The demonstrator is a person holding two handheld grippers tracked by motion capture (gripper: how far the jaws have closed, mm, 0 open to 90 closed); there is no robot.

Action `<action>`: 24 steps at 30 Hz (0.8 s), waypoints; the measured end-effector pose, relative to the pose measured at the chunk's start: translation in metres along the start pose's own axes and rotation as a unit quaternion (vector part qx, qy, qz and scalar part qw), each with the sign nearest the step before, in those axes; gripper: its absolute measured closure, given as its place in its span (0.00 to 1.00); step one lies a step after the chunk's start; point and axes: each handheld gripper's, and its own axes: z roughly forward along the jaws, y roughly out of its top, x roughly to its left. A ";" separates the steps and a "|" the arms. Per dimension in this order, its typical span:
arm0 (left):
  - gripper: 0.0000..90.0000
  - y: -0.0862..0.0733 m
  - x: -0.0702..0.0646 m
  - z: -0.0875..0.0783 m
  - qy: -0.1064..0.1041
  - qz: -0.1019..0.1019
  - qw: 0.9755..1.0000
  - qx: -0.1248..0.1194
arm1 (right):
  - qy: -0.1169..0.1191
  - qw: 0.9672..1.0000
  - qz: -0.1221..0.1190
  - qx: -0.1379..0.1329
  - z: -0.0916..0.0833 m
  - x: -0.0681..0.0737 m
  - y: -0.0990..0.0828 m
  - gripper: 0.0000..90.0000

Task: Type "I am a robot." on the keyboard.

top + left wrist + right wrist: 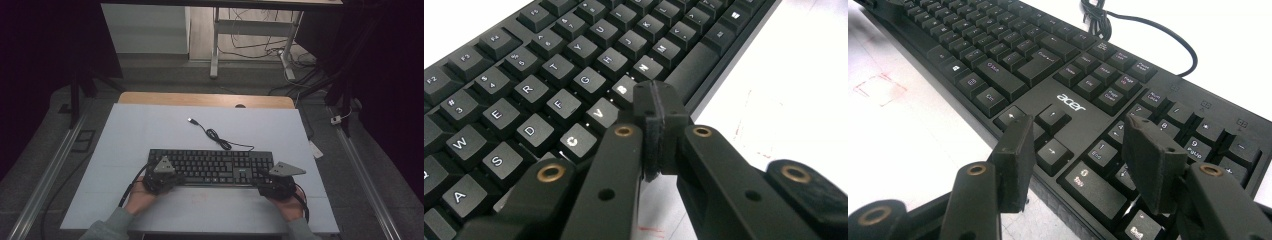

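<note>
A black keyboard [212,166] lies across the near middle of a white table mat [150,130]; its cable [216,135] curls toward the far side and ends in a loose USB plug [191,120]. My left gripper [161,179] sits at the keyboard's near left edge. In the left gripper view it [658,107] is shut with nothing between the pads, tips over the B and N keys of the keyboard [524,90]. My right gripper [278,182] is at the near right end. It [1075,145] stands open above the arrow keys and number pad of the keyboard [1068,102].
The mat covers a wooden tabletop [205,99]. Beyond it stand a desk frame with white legs [215,45] and loose cables on the floor [265,47]. Metal rails [55,165] run along both sides of the table. Faint red marks [878,87] show on the mat near the keyboard.
</note>
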 end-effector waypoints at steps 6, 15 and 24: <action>0.99 0.000 0.000 0.003 0.002 0.001 1.000 0.000 | 0.001 1.000 0.003 -0.001 -0.001 -0.001 0.000 0.52; 0.99 0.001 0.000 -0.002 0.009 0.001 1.000 -0.015 | 0.002 1.000 0.000 -0.002 0.000 0.000 0.000 0.52; 0.98 -0.001 0.016 -0.027 0.010 -0.052 0.995 -0.086 | 0.001 1.000 0.001 0.001 0.000 -0.001 0.000 0.52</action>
